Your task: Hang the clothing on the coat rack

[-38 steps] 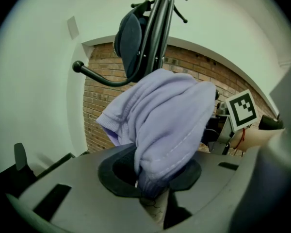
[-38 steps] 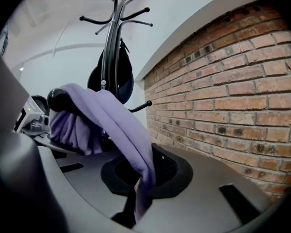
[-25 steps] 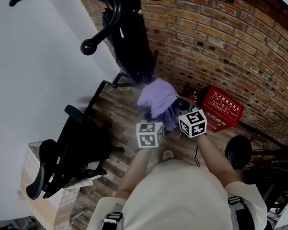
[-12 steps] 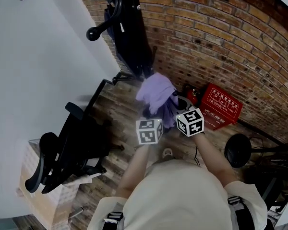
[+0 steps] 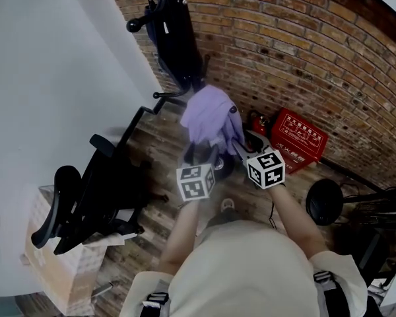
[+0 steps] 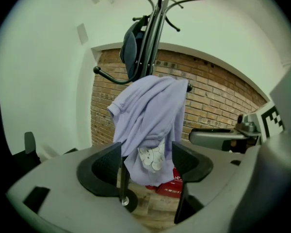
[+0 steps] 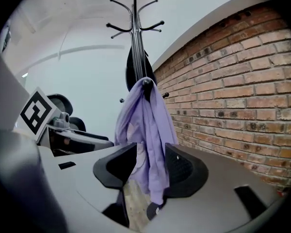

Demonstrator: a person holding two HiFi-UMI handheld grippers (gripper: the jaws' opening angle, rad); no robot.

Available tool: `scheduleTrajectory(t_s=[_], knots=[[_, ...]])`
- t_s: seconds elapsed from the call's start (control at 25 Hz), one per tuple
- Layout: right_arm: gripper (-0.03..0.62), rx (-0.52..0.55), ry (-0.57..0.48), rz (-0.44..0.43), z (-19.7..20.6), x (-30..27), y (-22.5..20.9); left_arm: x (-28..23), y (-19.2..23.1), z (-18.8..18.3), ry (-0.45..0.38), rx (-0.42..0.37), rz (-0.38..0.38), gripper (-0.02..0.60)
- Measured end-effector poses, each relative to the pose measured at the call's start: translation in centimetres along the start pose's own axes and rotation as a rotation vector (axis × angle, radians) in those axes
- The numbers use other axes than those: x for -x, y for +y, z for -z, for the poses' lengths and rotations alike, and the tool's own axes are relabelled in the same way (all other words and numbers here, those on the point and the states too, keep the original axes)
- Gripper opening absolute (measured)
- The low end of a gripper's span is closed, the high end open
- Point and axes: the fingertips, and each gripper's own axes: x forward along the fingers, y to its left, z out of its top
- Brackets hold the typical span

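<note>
The lilac garment (image 5: pixel 210 116) hangs from a lower hook of the black coat rack (image 5: pixel 177 38), draped against its pole. My left gripper (image 5: pixel 199 156) and right gripper (image 5: pixel 240 148) sit just below and in front of it, both open. In the left gripper view the garment (image 6: pixel 148 120) hangs beyond my open left gripper (image 6: pixel 148 166), under the rack (image 6: pixel 155 33). In the right gripper view the garment (image 7: pixel 145 125) droops from the hook's knob (image 7: pixel 146 83), its lower edge showing in the gap of my open right gripper (image 7: pixel 149 171); I cannot tell if it touches the jaws.
A dark bag (image 6: pixel 130 47) hangs higher on the rack. A red box (image 5: pixel 296 141) stands by the brick wall (image 5: pixel 303 58). A black office chair (image 5: pixel 92 197) and a cardboard box (image 5: pixel 53 269) are at the left; a round black object (image 5: pixel 325 202) is at the right.
Both grippers held the garment bunched near the rack. Now it hangs free from the hook, and both grippers have let go, opened and drawn back.
</note>
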Motion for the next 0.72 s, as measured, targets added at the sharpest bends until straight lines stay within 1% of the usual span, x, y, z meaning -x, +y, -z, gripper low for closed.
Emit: scheduleTrajectory(t_s=[0.24,0.32,0.36,0.4,0.48,0.52,0.6,0.72], knots=[[0.152,0.011,-0.041,0.009,0.0,4.9,2.3,4.8,-1.2,1.5,-0.024,0.046,-0.019,0.302],[0.152,0.023,-0.048,0.019,0.2,6.8,3.1,6.5,-2.0,2.1,-0.031,0.05,-0.022,0.297],[0.15,0.032,-0.051,0.023,0.3,7.7,3.5,7.3,-2.3,2.3,-0.034,0.046,-0.027,0.277],[0.146,0.042,-0.054,0.023,0.3,8.7,4.0,8.2,-2.7,2.6,-0.039,0.04,-0.035,0.237],[0.113,0.056,-0.063,0.015,0.4,10.6,5.2,10.1,-3.3,3.2,-0.049,0.026,-0.056,0.156],[0.103,0.06,-0.068,0.008,0.4,11.6,5.8,10.9,-3.7,3.5,-0.051,0.018,-0.061,0.131],[0.076,0.06,-0.082,0.0,0.5,13.5,7.1,12.7,-4.7,4.1,-0.056,0.0,-0.055,0.096],[0.04,0.06,-0.101,0.015,0.6,16.6,8.5,15.4,-6.5,4.6,-0.078,-0.017,-0.037,0.067]])
